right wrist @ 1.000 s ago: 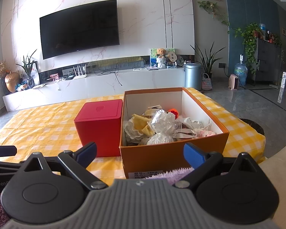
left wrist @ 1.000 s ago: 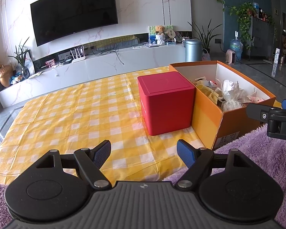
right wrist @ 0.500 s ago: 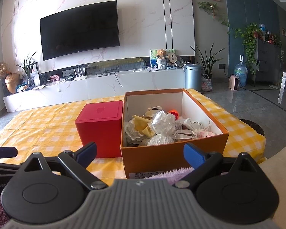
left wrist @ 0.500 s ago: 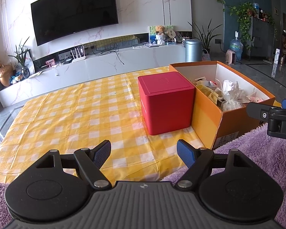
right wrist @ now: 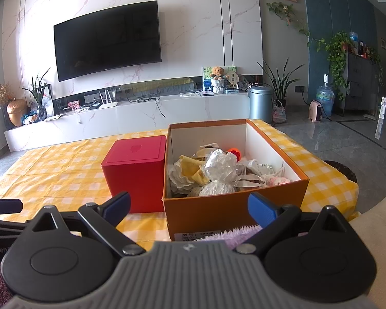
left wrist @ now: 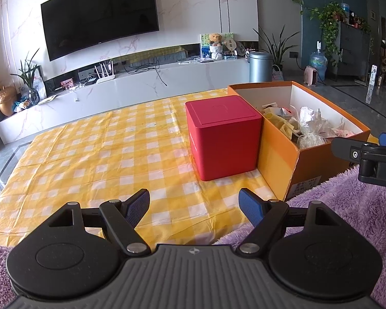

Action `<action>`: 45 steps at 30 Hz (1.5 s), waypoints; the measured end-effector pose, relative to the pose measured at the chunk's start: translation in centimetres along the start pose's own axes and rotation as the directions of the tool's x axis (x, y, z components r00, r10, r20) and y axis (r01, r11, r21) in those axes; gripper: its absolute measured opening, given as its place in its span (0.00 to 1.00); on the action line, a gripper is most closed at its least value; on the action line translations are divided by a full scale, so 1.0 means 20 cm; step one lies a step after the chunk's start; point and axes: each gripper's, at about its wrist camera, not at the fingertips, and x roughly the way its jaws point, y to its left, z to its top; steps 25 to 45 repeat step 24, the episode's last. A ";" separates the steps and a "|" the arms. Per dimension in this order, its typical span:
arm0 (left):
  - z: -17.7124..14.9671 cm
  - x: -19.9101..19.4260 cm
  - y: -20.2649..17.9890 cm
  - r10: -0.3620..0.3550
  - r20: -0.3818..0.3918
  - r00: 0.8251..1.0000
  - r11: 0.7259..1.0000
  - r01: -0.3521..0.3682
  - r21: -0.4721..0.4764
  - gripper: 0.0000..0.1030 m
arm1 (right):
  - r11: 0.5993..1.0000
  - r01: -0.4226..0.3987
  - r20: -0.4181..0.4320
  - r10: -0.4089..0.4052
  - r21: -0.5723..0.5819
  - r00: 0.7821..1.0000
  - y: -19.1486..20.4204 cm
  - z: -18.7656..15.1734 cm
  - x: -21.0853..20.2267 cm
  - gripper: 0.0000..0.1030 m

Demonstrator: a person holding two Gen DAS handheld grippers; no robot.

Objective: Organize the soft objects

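A living room with a wall-mounted television (right wrist: 106, 40) holds a table under a yellow checked tablecloth (left wrist: 95, 154). The left gripper (left wrist: 194, 206) and right gripper (right wrist: 189, 206) both gape wide and grip nothing. Beyond them lies a purple fluffy blanket (left wrist: 347, 206), then one red cube box (right wrist: 136, 172) touching one open orange cardboard box (right wrist: 234, 208) heaped with soft objects (right wrist: 218, 172).

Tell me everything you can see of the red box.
The red box is a plain, smooth, matte cube with rounded edges and a flat lid inset on top, shut. It stands upright on the yellow checked tablecloth, its right side close against the orange box; whether they touch is unclear. Faint marking runs down its left face. Neither gripper touches it.
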 end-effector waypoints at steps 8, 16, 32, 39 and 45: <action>0.00 -0.01 -0.01 0.002 0.003 1.000 1.000 -0.002 0.005 0.90 | 1.000 -0.001 -0.001 0.001 0.002 1.000 0.00 0.00 0.00 0.94; 0.00 -0.01 -0.01 0.004 0.005 1.000 1.000 -0.004 0.008 0.90 | 1.000 -0.003 -0.003 0.003 0.004 1.000 0.00 -0.01 0.01 0.94; 0.01 -0.02 0.00 0.005 0.011 1.000 1.000 -0.005 0.005 0.90 | 1.000 -0.002 -0.003 0.002 0.004 1.000 0.00 -0.01 0.01 0.94; 0.01 -0.02 0.00 0.005 0.011 1.000 1.000 -0.005 0.005 0.90 | 1.000 -0.002 -0.003 0.002 0.004 1.000 0.00 -0.01 0.01 0.94; 0.01 -0.02 0.00 0.005 0.011 1.000 1.000 -0.005 0.005 0.90 | 1.000 -0.002 -0.003 0.002 0.004 1.000 0.00 -0.01 0.01 0.94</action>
